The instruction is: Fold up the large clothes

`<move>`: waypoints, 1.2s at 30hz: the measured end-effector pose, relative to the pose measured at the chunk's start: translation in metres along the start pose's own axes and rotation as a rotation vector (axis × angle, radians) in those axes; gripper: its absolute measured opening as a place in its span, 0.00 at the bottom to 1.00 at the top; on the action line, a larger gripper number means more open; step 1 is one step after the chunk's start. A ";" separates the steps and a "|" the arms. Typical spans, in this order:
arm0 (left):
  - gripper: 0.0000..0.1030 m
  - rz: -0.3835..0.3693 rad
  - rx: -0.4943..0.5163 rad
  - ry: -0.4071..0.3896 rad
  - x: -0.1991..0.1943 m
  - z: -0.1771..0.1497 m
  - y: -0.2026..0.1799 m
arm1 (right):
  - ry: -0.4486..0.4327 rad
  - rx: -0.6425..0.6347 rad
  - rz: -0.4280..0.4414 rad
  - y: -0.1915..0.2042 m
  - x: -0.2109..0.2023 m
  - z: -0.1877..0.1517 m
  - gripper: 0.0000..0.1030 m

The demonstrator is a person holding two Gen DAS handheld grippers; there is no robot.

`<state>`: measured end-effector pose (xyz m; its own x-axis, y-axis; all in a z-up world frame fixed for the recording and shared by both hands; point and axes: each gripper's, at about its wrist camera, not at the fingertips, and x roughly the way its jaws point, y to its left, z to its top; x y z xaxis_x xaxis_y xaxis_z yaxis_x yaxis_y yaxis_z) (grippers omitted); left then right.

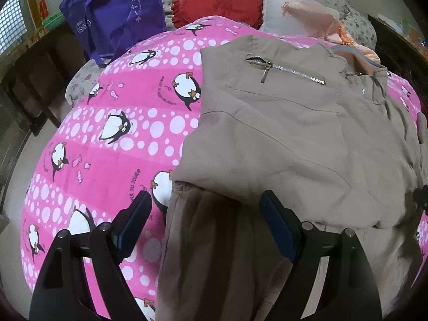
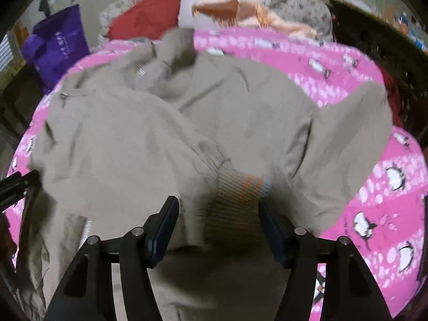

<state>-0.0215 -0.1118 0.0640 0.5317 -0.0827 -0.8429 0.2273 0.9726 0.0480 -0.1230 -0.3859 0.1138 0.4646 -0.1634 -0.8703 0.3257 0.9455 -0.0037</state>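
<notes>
A beige jacket [image 1: 289, 133] with a silver chest zipper [image 1: 286, 71] lies on a pink penguin-print quilt [image 1: 112, 139]. Its left part is folded over the body. My left gripper [image 1: 206, 203] is open, hovering over the jacket's lower left edge, with nothing between the fingers. In the right wrist view the jacket [image 2: 165, 139] is spread across the quilt [image 2: 379, 187], and a folded sleeve ends in a ribbed cuff [image 2: 235, 198]. My right gripper [image 2: 218, 211] is open, with the cuff lying between its fingers. The view is motion-blurred.
A purple tote bag [image 1: 115, 13] stands at the back left. A red pillow [image 1: 219, 0], a white pillow [image 1: 278, 2] and peach fabric [image 1: 315, 13] lie at the head of the bed. Dark furniture [image 1: 29, 85] stands left. The other gripper's tip [image 2: 16, 184] shows at the left.
</notes>
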 end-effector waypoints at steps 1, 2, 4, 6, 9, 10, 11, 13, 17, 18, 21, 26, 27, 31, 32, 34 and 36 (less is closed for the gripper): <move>0.81 -0.002 -0.002 0.002 -0.001 0.000 0.000 | -0.009 -0.008 -0.001 0.001 -0.005 -0.001 0.62; 0.81 -0.008 -0.007 0.002 -0.002 -0.001 -0.001 | -0.018 -0.012 0.001 0.003 -0.010 -0.003 0.62; 0.81 -0.022 -0.014 -0.001 -0.005 -0.002 -0.003 | -0.023 -0.008 0.026 0.003 -0.013 -0.007 0.64; 0.81 -0.027 -0.009 -0.003 -0.009 -0.003 -0.006 | 0.000 -0.006 0.038 0.004 -0.006 -0.011 0.64; 0.81 -0.036 0.005 -0.010 -0.014 -0.002 -0.011 | 0.034 0.003 0.014 0.000 0.002 -0.019 0.63; 0.81 -0.038 0.011 -0.018 -0.018 -0.002 -0.013 | 0.032 0.010 0.019 -0.001 0.001 -0.021 0.63; 0.81 -0.040 0.012 -0.021 -0.020 -0.001 -0.014 | 0.028 0.019 0.028 -0.002 -0.002 -0.022 0.63; 0.81 -0.055 0.010 -0.027 -0.024 0.000 -0.017 | 0.011 0.038 0.048 -0.004 -0.010 -0.023 0.64; 0.81 -0.099 -0.001 -0.028 -0.027 0.004 -0.026 | -0.006 0.043 0.051 -0.005 -0.014 -0.019 0.64; 0.81 -0.113 -0.003 -0.027 -0.027 0.005 -0.028 | 0.000 0.041 0.044 -0.005 -0.010 -0.018 0.64; 0.82 -0.143 -0.001 -0.021 -0.025 0.006 -0.040 | 0.031 0.042 0.029 -0.005 0.005 -0.017 0.64; 0.82 -0.130 0.052 0.013 -0.013 0.007 -0.063 | 0.062 0.063 0.056 -0.012 0.016 -0.020 0.64; 0.82 -0.134 0.056 0.014 -0.012 0.006 -0.067 | 0.054 0.070 0.068 -0.016 0.013 -0.020 0.66; 0.82 -0.141 0.067 0.034 -0.005 0.005 -0.079 | 0.034 0.105 0.100 -0.036 0.001 -0.017 0.67; 0.82 -0.144 0.072 0.033 -0.005 0.004 -0.082 | 0.022 0.118 0.103 -0.045 -0.003 -0.015 0.67; 0.82 -0.149 0.078 0.036 -0.004 0.001 -0.084 | -0.005 0.156 0.089 -0.065 -0.008 -0.008 0.68; 0.82 -0.151 0.080 0.040 -0.004 0.000 -0.085 | -0.024 0.217 0.089 -0.091 -0.013 0.001 0.70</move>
<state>-0.0428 -0.1938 0.0631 0.4538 -0.2159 -0.8646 0.3669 0.9294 -0.0395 -0.1578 -0.4698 0.1254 0.5178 -0.0910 -0.8506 0.4511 0.8739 0.1811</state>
